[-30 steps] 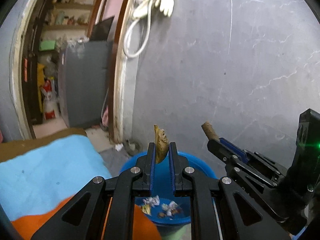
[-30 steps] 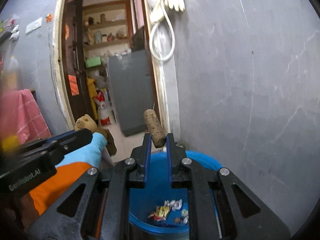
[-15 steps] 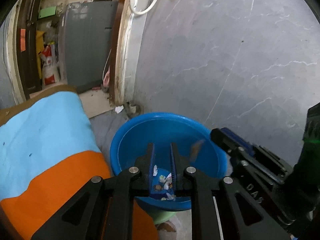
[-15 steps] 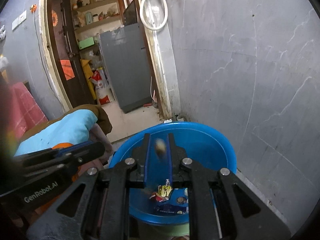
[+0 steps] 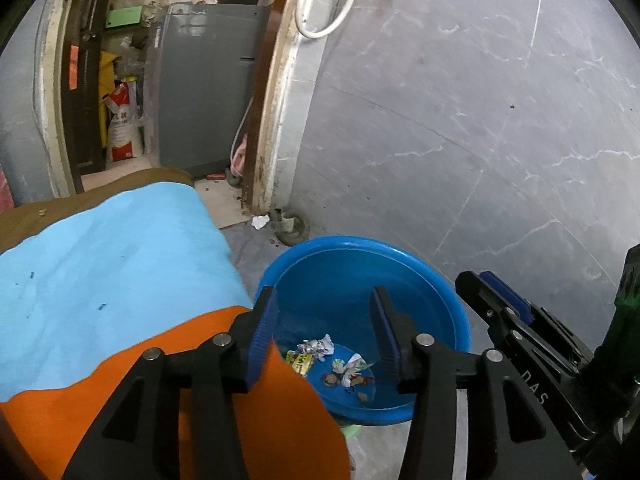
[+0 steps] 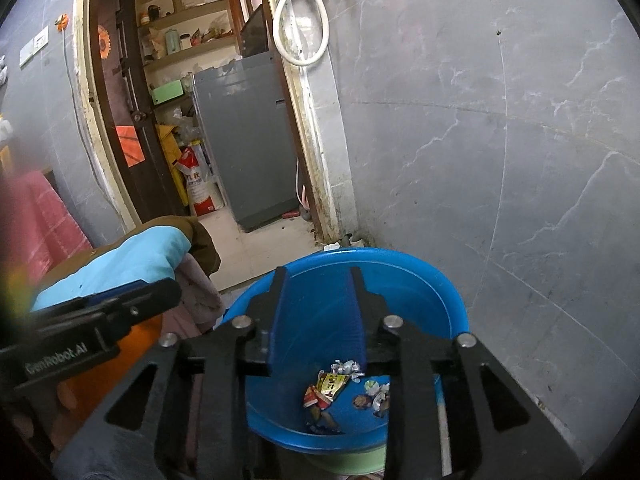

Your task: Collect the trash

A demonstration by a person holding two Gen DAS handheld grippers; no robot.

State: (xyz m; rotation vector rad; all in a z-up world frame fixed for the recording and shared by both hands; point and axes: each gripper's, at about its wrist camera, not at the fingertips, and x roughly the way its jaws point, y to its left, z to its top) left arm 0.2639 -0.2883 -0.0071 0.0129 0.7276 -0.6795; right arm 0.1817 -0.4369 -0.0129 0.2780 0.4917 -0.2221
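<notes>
A blue plastic basin (image 5: 420, 276) stands on the floor by the grey wall, also in the right wrist view (image 6: 432, 280). Crumpled wrappers and scraps of trash (image 5: 334, 360) lie on its bottom; they also show in the right wrist view (image 6: 344, 384). My left gripper (image 5: 322, 300) is open and empty above the basin's left side. My right gripper (image 6: 318, 280) is open and empty above the basin. The right gripper also shows at the right of the left wrist view (image 5: 520, 328); the left gripper crosses the left of the right wrist view (image 6: 92, 320).
A bed with a light blue and orange cover (image 5: 100, 272) lies left of the basin. A doorway (image 6: 192, 120) behind opens on a grey cabinet (image 6: 248, 140) and shelves. The grey tiled wall (image 6: 500, 140) is close on the right. A green stool (image 6: 352, 460) shows under the basin.
Both grippers held brown scraps above the basin, tipped down and opened. The scraps fell into the basin. Both sets of jaws now stand wide apart and empty.
</notes>
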